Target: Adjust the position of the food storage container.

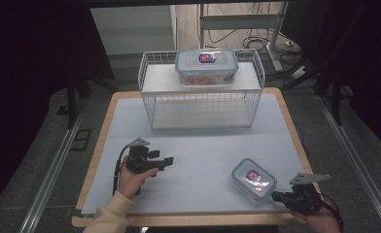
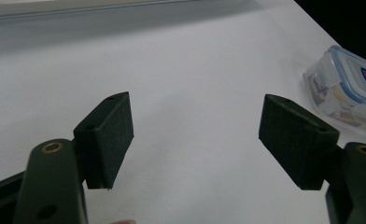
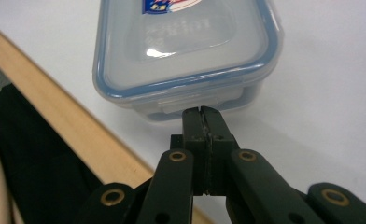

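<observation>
The small clip-lid container [image 1: 253, 178] sits near the front right corner of the table [image 1: 193, 145], close to the wooden edge, lid on. The right gripper [image 1: 276, 196] is low at its near end, its fingers [image 3: 203, 122] pressed flat together with nothing between them, their tips right at the container's end flap; whether they touch it I cannot tell. It looks as though the person means to work that latch or nudge the box with the closed tips.

To do this well, I'd keep the tips centred on the flap and push or lift gently, since a light plastic box on a smooth sheet will likely slide away rather than give. The table edge is just beside it, so any sideways shove risks tipping it off.

The left gripper [image 1: 162, 162] waits well apart on the left, its fingers [image 2: 107, 135] spread wide and holding nothing, pointed toward the container. Bringing it over to brace the far side would steady things.

At the far end a wire basket rack [image 1: 201, 92] carries a larger lidded container [image 1: 206, 67] on its shelf.
</observation>
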The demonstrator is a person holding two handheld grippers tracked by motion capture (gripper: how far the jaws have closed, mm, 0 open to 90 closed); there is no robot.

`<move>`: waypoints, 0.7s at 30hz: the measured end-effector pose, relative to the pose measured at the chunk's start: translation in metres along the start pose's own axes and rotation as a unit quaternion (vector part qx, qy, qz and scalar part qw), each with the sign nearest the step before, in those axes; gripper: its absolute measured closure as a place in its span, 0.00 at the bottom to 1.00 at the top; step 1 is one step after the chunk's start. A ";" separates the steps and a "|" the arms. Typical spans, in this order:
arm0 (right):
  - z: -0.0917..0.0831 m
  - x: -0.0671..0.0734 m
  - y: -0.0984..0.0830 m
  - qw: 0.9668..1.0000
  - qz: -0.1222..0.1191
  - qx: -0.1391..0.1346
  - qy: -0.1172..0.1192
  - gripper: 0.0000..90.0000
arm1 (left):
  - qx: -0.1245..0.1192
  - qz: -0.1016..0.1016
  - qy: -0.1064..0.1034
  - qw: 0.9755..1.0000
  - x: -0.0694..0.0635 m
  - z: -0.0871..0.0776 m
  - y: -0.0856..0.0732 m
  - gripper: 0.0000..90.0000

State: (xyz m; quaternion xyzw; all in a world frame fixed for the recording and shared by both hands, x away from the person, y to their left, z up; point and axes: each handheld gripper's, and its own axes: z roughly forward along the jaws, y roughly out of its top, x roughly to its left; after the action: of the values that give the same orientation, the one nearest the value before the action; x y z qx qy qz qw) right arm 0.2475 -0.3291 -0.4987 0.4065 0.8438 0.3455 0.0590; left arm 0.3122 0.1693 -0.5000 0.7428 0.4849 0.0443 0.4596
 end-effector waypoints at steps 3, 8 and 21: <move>0.003 -0.002 0.003 1.000 0.000 -0.001 -0.001 1.00 | -0.002 -0.004 0.000 1.000 0.000 0.000 0.000 0.29; 0.016 -0.005 0.016 1.000 0.002 -0.003 -0.001 1.00 | 0.001 -0.004 0.002 1.000 0.002 0.001 0.000 0.29; 0.052 -0.001 0.058 1.000 -0.021 0.003 0.006 1.00 | -0.003 -0.012 0.004 1.000 0.006 -0.002 -0.001 0.29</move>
State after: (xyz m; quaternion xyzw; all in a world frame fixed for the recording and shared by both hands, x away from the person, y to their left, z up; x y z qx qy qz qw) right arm 0.3047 -0.2771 -0.5015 0.3873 0.8533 0.3440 0.0602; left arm 0.3141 0.1752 -0.5018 0.7354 0.4954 0.0430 0.4604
